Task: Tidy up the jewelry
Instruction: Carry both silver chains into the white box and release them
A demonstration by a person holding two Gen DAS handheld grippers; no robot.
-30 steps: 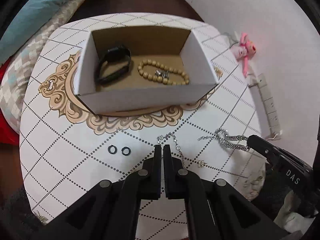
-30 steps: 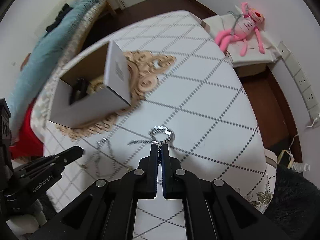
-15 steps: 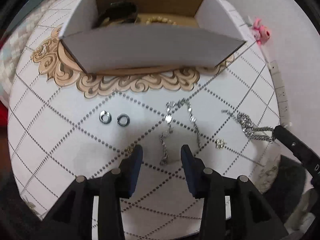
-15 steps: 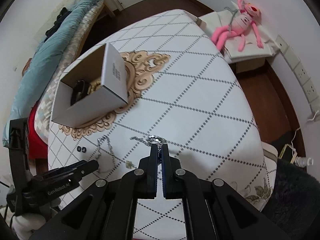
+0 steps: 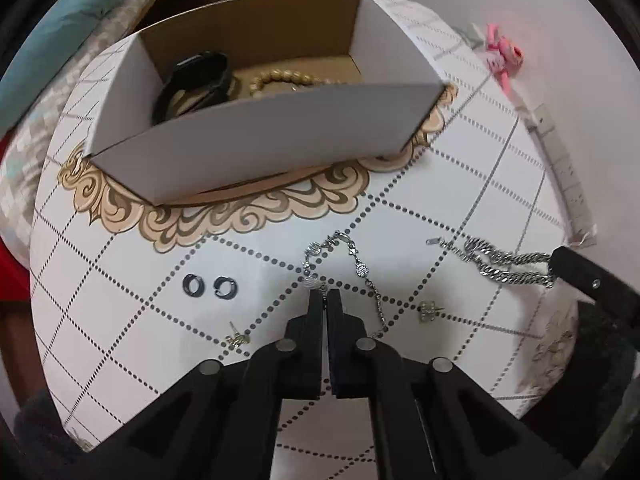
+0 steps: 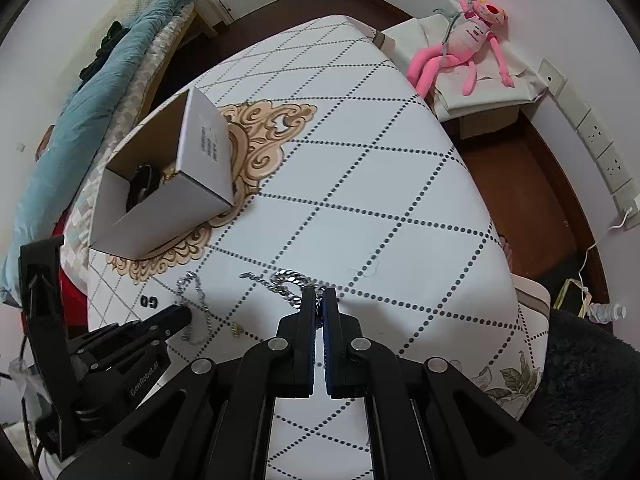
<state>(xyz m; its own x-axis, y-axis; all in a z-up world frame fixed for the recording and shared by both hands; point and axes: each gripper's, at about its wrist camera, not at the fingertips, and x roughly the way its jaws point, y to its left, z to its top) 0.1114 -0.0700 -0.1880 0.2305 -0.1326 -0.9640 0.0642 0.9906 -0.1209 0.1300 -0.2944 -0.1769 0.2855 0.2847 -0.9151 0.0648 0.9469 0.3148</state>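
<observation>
An open cardboard box stands on the round table and holds a black band and a beige bead bracelet. My left gripper is shut on one end of a thin silver chain lying on the cloth. My right gripper is shut on a thick silver chain, which also shows in the left wrist view. Two small black rings and two small earrings lie on the table near the chains.
The table has a white cloth with dotted diamonds and a gold ornament. A pink plush toy lies on a low stand to the right. A bed with a teal blanket is behind the table.
My left gripper was shut, opened over the thin silver chain half a second ago, and is now shut on its end. My right gripper stayed shut on the thick chain.
</observation>
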